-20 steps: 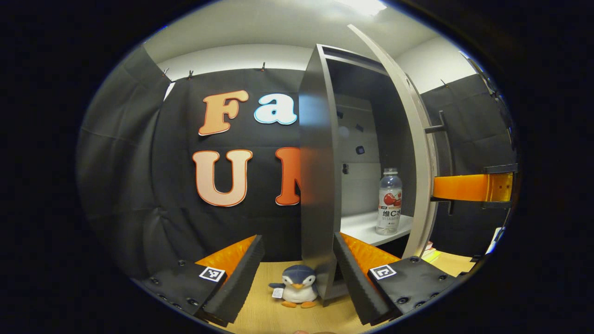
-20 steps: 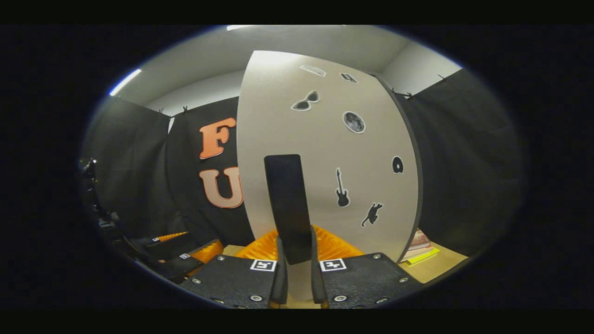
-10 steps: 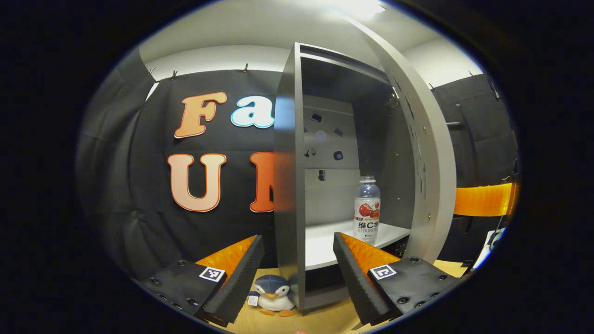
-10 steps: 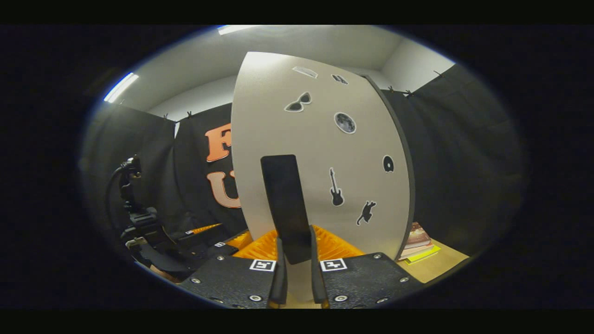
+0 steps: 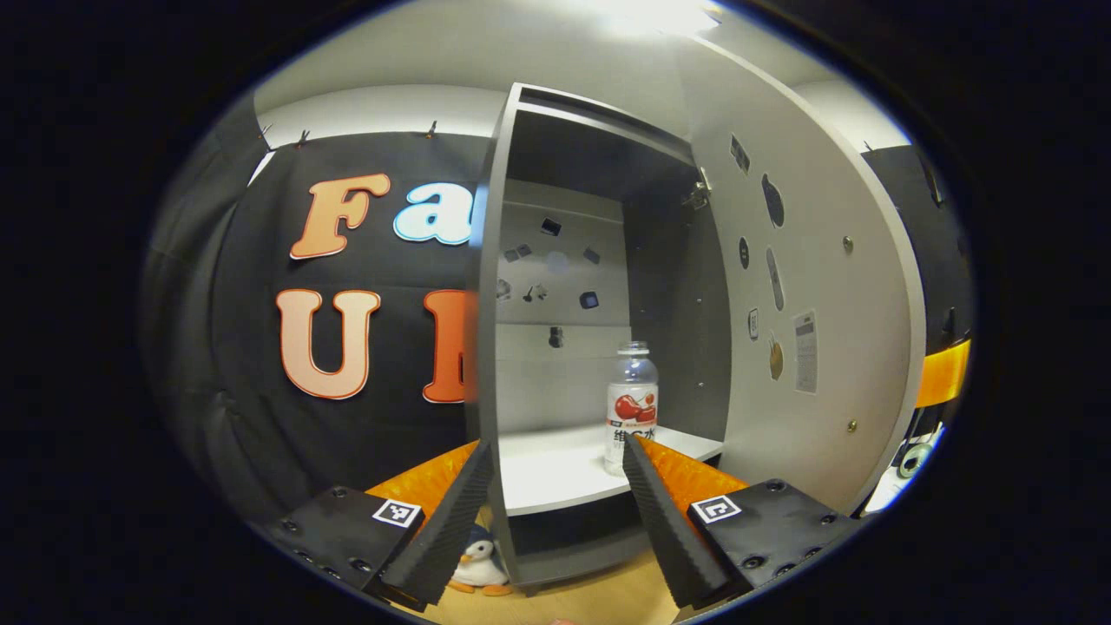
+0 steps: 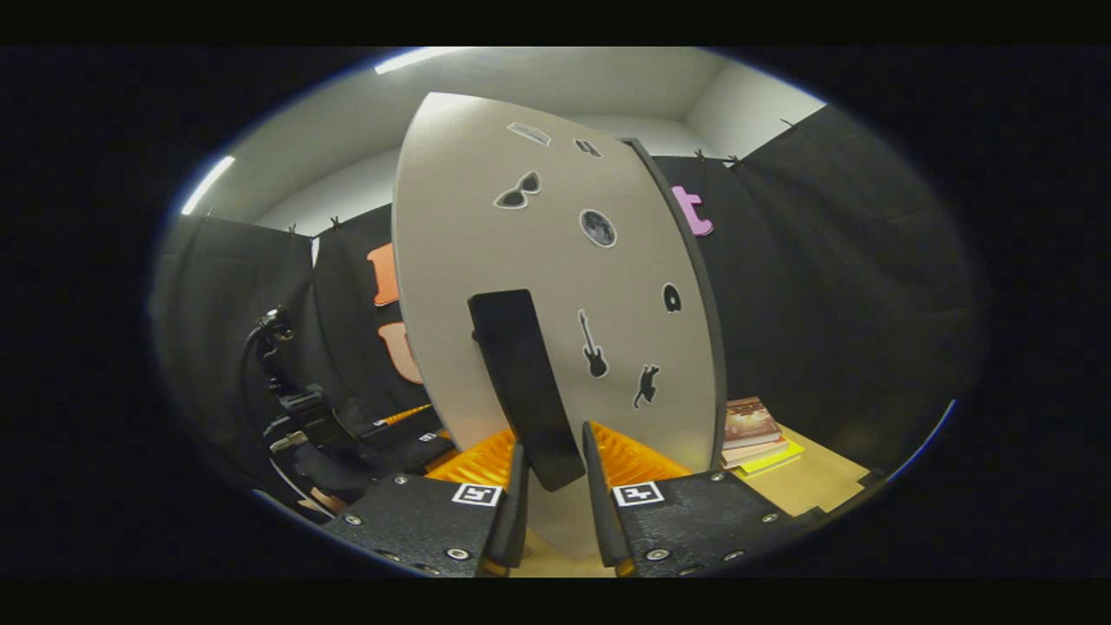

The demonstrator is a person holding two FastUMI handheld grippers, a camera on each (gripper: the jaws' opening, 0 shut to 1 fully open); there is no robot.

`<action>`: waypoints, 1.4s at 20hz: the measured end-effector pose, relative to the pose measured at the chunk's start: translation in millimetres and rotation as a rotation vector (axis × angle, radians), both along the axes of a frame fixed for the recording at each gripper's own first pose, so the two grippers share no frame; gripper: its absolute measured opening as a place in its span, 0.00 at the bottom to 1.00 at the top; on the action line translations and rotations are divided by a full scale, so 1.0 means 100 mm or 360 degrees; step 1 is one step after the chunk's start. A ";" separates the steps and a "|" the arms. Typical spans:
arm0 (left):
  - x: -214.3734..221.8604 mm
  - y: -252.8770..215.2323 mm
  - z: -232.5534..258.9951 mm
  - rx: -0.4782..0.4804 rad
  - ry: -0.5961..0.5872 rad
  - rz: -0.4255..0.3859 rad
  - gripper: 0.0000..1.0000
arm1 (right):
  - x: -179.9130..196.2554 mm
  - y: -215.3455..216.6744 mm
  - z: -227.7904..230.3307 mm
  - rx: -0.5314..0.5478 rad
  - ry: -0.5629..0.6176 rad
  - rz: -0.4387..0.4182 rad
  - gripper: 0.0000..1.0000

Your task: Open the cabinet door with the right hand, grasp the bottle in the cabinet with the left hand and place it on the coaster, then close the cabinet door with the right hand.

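Door swung wide; reach for the bottle not yet begun.

Right gripper (image 6: 554, 490), bottom centre of the right gripper view: fingers drawn close on the dark handle (image 6: 521, 382) of the cabinet door (image 6: 486, 252), both seeming to press its lower end. Door's sticker-covered face takes up the middle of that view.

Left gripper (image 5: 555, 486), bottom centre of the left gripper view: fingers spread wide, nothing between them, well short of the cabinet (image 5: 486, 347).

Bottle (image 5: 632, 395): centre of frame, standing on the white shelf (image 5: 547, 469) inside the cabinet, toward the shelf's right side near the dark inner wall. Long axis vertical, cap up, base on the shelf. Right finger's tip overlaps its base in this view, though the bottle sits farther back.

Risks, judged:
- Bottle is tall and narrow-based; a finger nudging one side before the other closes could tip it against the wall.
- Little room on the right; the outer finger may catch the wall or door edge.
- If the right hand lets the door drift, it could swing into the left arm.

Coaster: not located.
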State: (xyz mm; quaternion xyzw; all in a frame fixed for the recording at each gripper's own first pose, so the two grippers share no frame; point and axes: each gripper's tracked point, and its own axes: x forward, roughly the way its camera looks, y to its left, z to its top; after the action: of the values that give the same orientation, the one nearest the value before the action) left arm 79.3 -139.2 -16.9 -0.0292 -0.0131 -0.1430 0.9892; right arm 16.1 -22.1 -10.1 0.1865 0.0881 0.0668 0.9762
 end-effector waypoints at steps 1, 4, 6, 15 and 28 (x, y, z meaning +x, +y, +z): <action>-0.01 -0.06 0.01 -0.0006 -0.0004 -0.0011 0.97 | -0.02 -0.05 -0.01 -0.0027 0.0009 -0.0032 0.35; -0.06 -0.22 0.05 -0.0037 0.0007 -0.0041 0.97 | -0.08 -0.25 -0.04 -0.0126 0.0049 -0.0126 0.41; -0.10 -0.33 0.07 -0.0053 0.0010 -0.0061 0.98 | -0.11 -0.39 -0.05 -0.0159 0.0066 -0.0211 0.51; -0.28 -0.68 0.08 -0.0028 0.0018 -0.0072 0.97 | -0.21 -1.14 -0.13 -0.0278 0.0112 -0.0507 0.89; -0.56 -1.09 0.17 0.0032 0.0014 -0.0009 0.97 | -0.04 -1.98 -0.34 -0.0157 0.0004 -0.0088 0.93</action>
State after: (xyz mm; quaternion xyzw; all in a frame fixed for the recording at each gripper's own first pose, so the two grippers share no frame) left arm 23.4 -248.4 -0.4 -0.0200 -0.0072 -0.1459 0.9891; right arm 12.4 -220.2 -44.2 0.1405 0.0874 0.0351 0.9856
